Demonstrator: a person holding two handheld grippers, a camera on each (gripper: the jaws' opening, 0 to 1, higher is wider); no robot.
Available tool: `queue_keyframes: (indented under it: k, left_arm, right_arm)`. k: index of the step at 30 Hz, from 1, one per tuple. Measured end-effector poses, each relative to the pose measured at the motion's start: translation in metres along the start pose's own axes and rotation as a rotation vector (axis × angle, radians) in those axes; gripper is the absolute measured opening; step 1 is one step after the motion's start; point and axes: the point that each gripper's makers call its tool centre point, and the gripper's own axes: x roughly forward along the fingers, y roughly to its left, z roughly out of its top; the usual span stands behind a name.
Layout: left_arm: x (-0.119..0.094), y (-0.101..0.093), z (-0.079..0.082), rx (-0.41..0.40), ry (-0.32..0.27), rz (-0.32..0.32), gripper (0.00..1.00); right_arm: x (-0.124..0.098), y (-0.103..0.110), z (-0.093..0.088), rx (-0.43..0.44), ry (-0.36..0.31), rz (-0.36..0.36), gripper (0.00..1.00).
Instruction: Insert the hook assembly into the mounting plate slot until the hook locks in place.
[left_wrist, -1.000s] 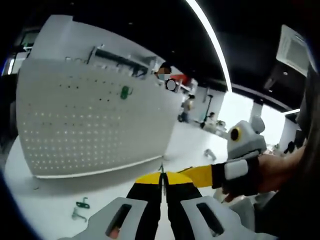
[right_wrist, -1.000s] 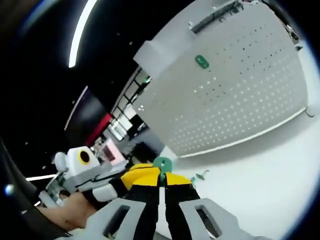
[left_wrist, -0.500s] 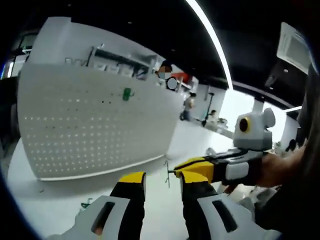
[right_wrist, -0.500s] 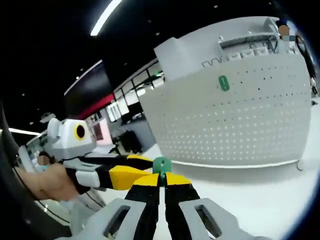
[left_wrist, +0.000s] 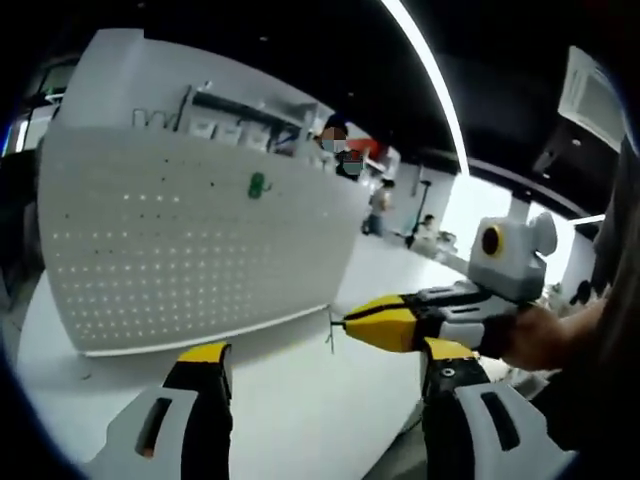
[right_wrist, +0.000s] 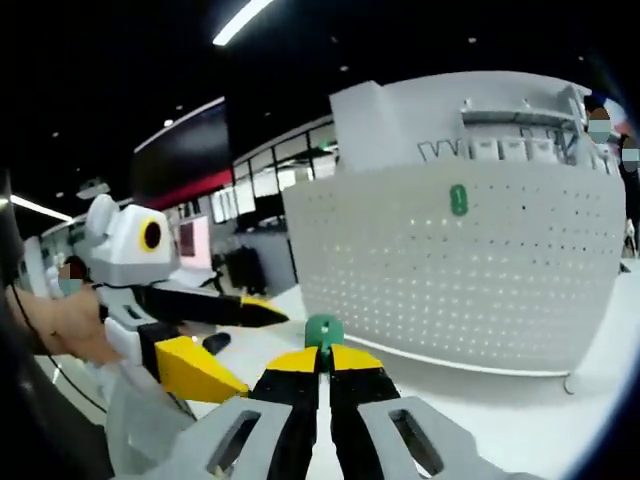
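Left hand-held gripper (left_wrist: 318, 400), shut a second ago, now gapes wide, leaving the hook (right_wrist: 323, 330) pinched in the right hand-held gripper (right_wrist: 322, 362), the pegboard (right_wrist: 470, 270) ahead.

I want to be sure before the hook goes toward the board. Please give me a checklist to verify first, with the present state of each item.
1. Right gripper shut on the green hook: ok.
2. Left gripper released, jaws wide apart: ok.
3. Pegboard in sight ahead of the hook: ok.
4. Hook already seated in the pegboard: not ok, it is well short of it.
5. Hook's prongs turned toward the holes: cannot tell.
6. Another green hook already hangs on the pegboard: ok.
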Motion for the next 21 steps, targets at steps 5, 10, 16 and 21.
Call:
queue_keyframes:
  k: [5,10,16,21]
  left_arm:
    - [-0.002,0.001,-0.004,0.016,0.02,0.028,0.88]
    - [-0.005,0.001,-0.003,-0.01,0.013,0.034,0.98]
    - [-0.011,0.012,-0.002,0.024,0.01,0.095,1.0]
    - [-0.015,0.009,0.001,0.05,0.003,0.101,1.0]
  right_arm:
    - [0.004,-0.007,0.006,-0.067,-0.004,-0.028,0.0]
    - [0.005,-0.01,0.01,-0.07,-0.012,-0.034,0.0]
    - [0.007,-0.014,0.014,-0.075,-0.018,-0.043,0.0]
    - [0.01,-0.021,0.021,-0.098,-0.024,-0.058,0.0]
